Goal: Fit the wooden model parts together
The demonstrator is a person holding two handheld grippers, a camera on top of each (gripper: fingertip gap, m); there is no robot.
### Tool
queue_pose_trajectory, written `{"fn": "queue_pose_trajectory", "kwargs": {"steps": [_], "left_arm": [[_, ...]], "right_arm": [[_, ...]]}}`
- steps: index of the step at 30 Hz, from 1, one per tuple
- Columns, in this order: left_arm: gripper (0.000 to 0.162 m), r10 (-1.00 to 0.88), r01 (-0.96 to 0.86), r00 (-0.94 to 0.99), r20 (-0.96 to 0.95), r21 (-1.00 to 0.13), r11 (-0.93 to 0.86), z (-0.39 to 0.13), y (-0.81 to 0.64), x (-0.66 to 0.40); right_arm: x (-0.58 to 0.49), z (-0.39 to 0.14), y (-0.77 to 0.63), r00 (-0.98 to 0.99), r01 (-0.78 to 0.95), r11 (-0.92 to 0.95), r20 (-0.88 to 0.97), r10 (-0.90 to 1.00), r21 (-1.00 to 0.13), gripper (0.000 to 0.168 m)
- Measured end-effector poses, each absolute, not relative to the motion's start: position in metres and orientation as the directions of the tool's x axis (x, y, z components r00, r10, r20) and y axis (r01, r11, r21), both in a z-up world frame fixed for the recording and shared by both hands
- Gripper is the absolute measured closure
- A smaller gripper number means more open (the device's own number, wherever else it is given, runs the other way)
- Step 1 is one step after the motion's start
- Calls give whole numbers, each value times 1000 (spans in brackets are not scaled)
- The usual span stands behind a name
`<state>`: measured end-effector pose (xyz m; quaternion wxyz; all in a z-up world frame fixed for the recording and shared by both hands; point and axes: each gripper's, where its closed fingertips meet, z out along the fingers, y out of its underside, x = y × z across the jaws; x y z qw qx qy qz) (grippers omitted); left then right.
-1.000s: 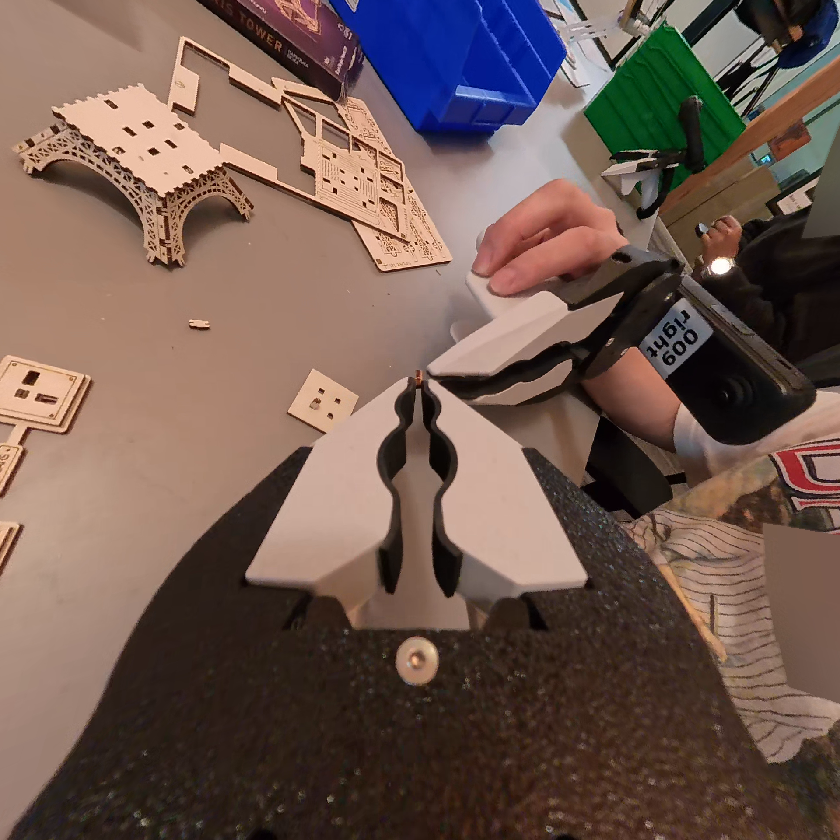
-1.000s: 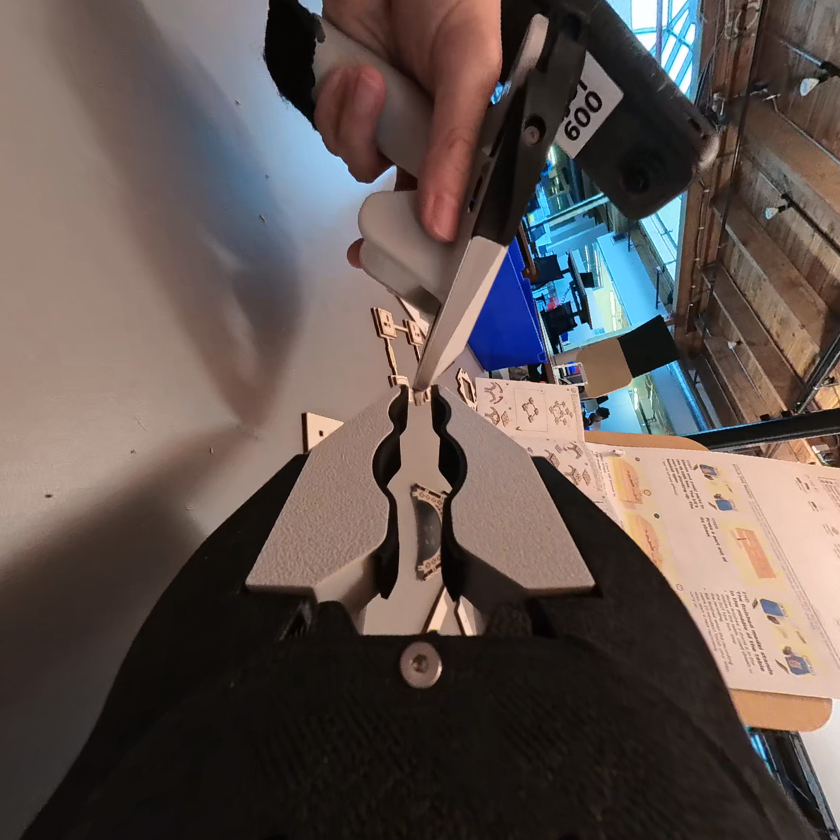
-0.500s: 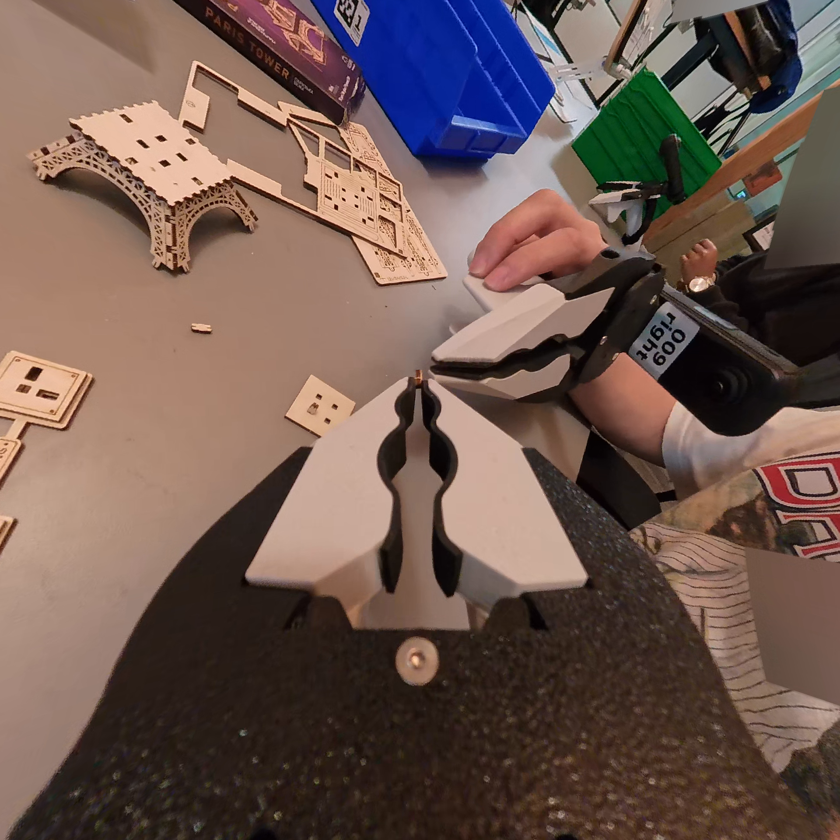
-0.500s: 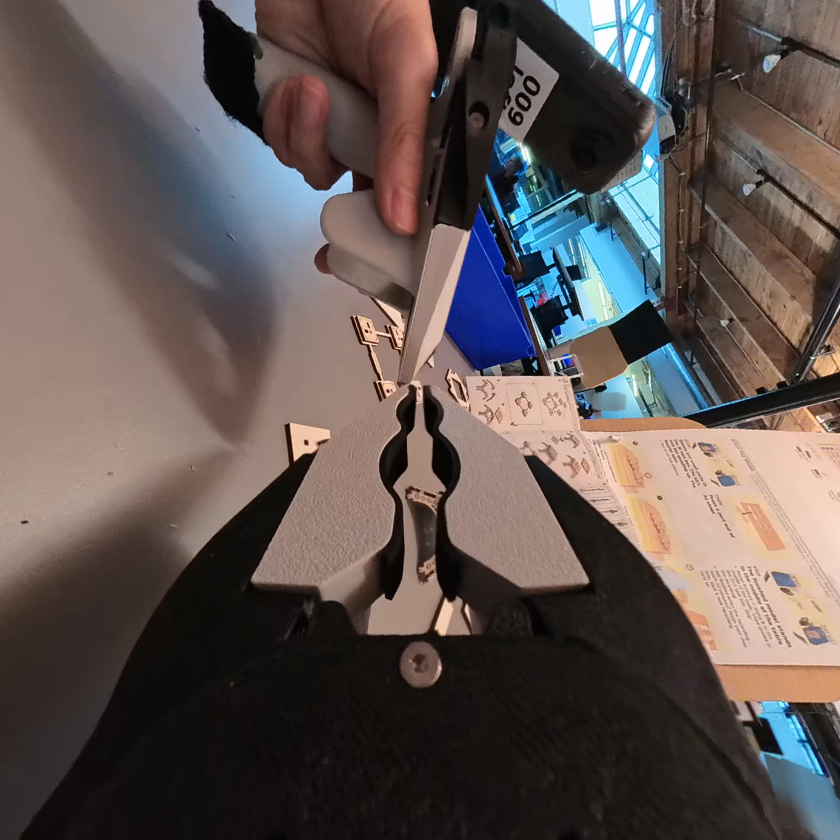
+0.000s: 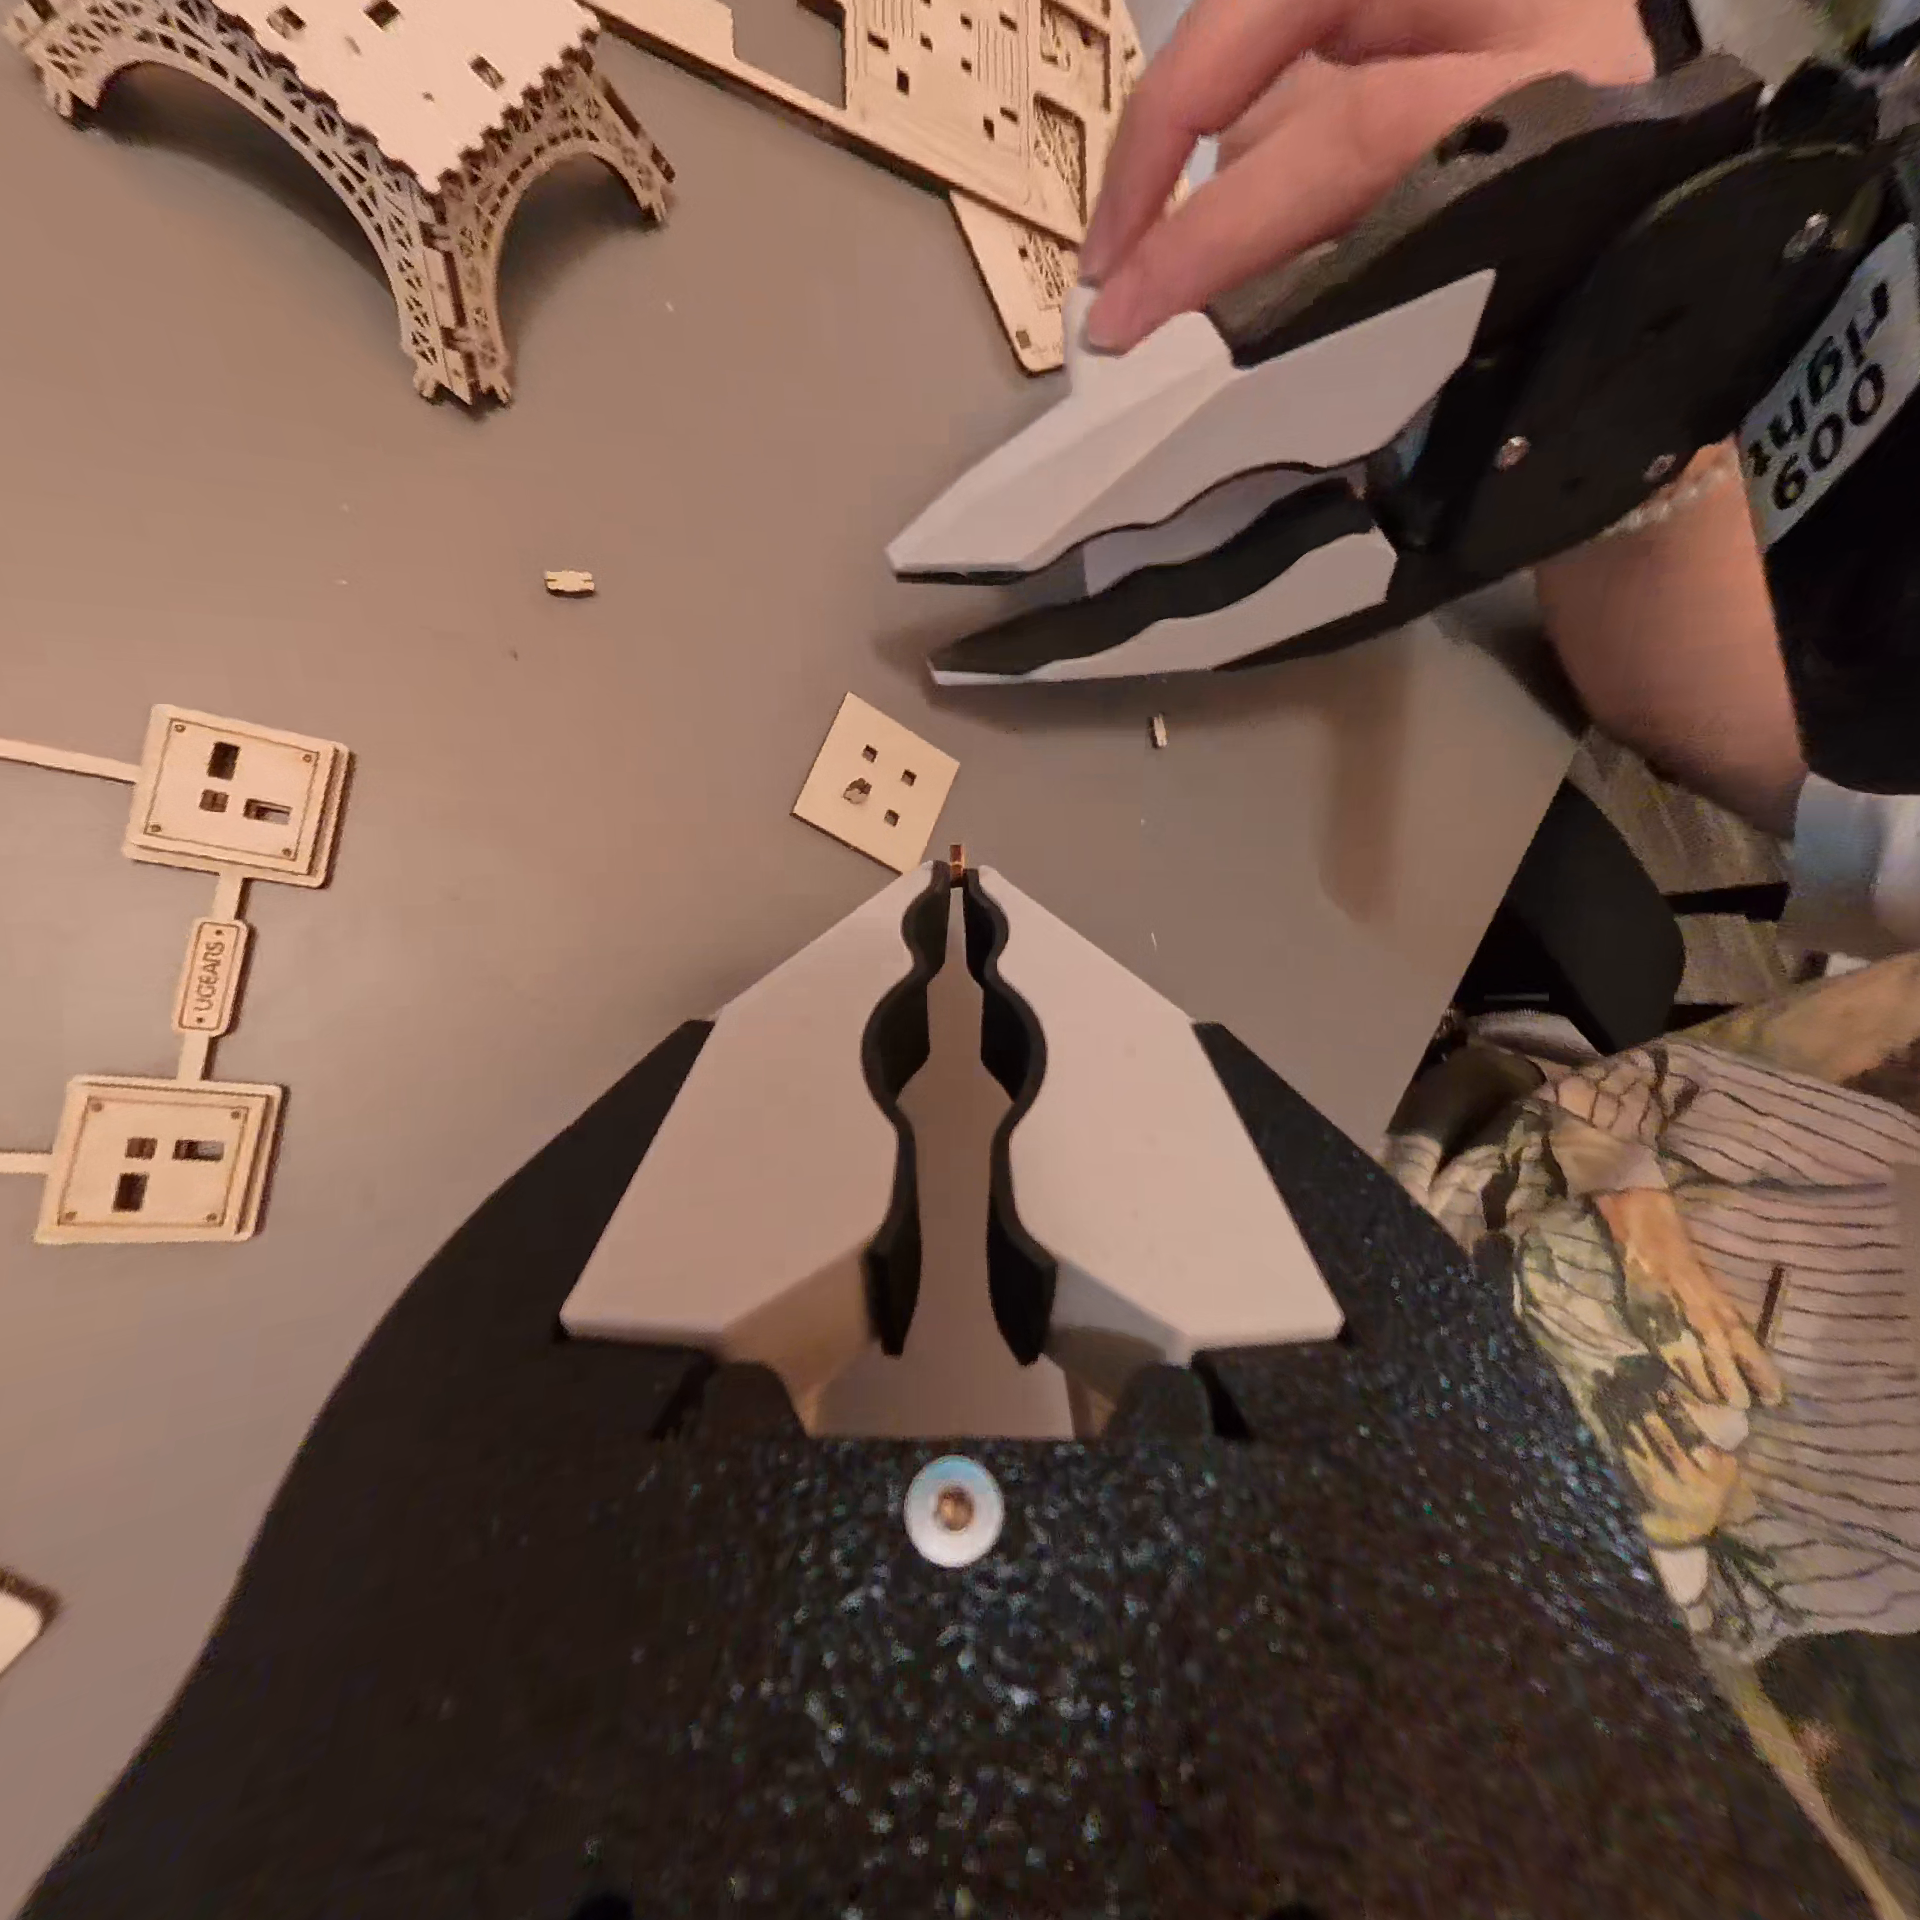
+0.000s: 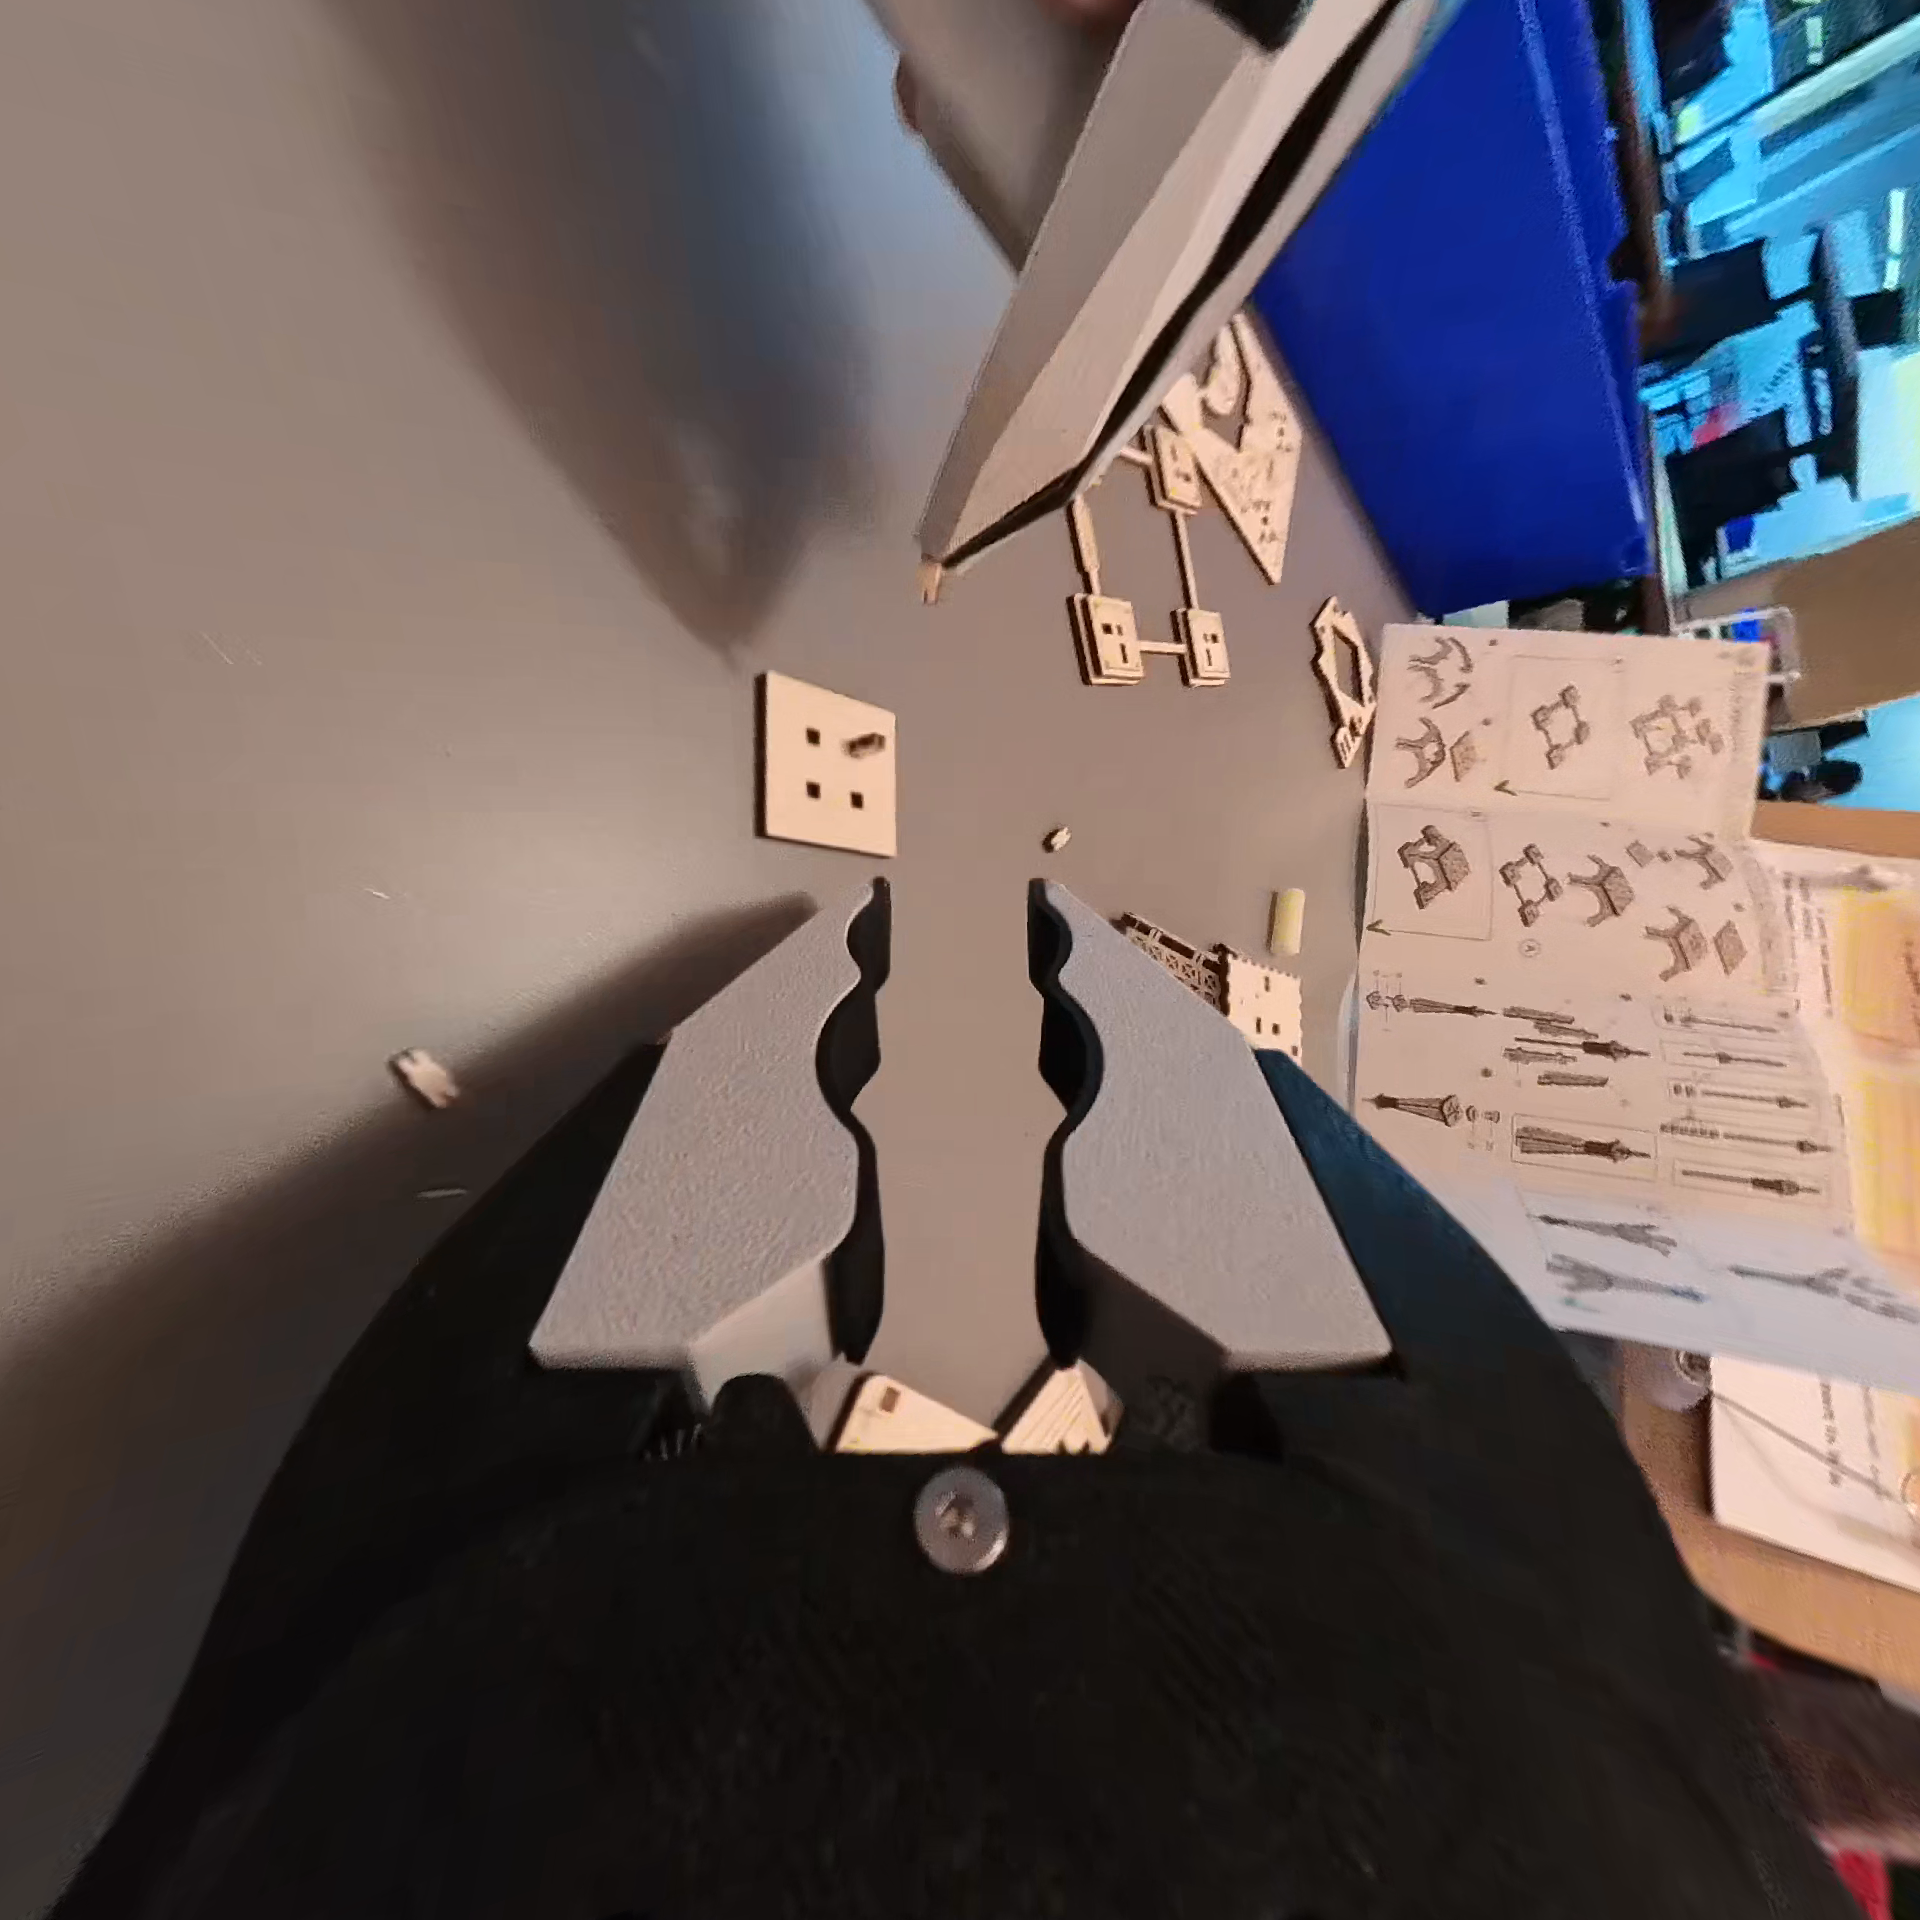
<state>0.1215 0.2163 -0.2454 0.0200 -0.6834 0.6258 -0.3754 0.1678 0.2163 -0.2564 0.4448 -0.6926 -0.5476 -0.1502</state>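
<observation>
Our left gripper (image 5: 956, 883) pinches a tiny peg (image 5: 956, 856); our right gripper (image 6: 956, 883) is spread, empty. One peg stands in the square plate (image 6: 828, 767), three slots remain, and the tower base (image 5: 343, 135) waits.

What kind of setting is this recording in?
Probably a shared workshop or lab bench: a grey table strewn with laser-cut wooden kit sheets, a folded paper instruction sheet, a blue plastic storage bin.
</observation>
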Motion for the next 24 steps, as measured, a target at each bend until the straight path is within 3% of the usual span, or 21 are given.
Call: {"fn": "queue_pose_trajectory", "kwargs": {"steps": [2,6,15,24], "left_arm": [[162,-865,-865,-80,495,-466,-187,-247,214,120],[162,-873,-917,-97,478,-384,-108,-256,213,113],[162,-883,-968,-100,458,-250,-20,-266,216,111],[162,-879,-990,-87,470,-142,22,-273,212,96]], "right_arm": [[173,-260,226,316,912,4,707,633,-410,145],[162,-269,230,318,883,33,649,691,-468,144],[146,-275,219,348,885,-11,645,680,-465,161],[128,-273,206,519,813,-156,576,632,-561,148]]}}
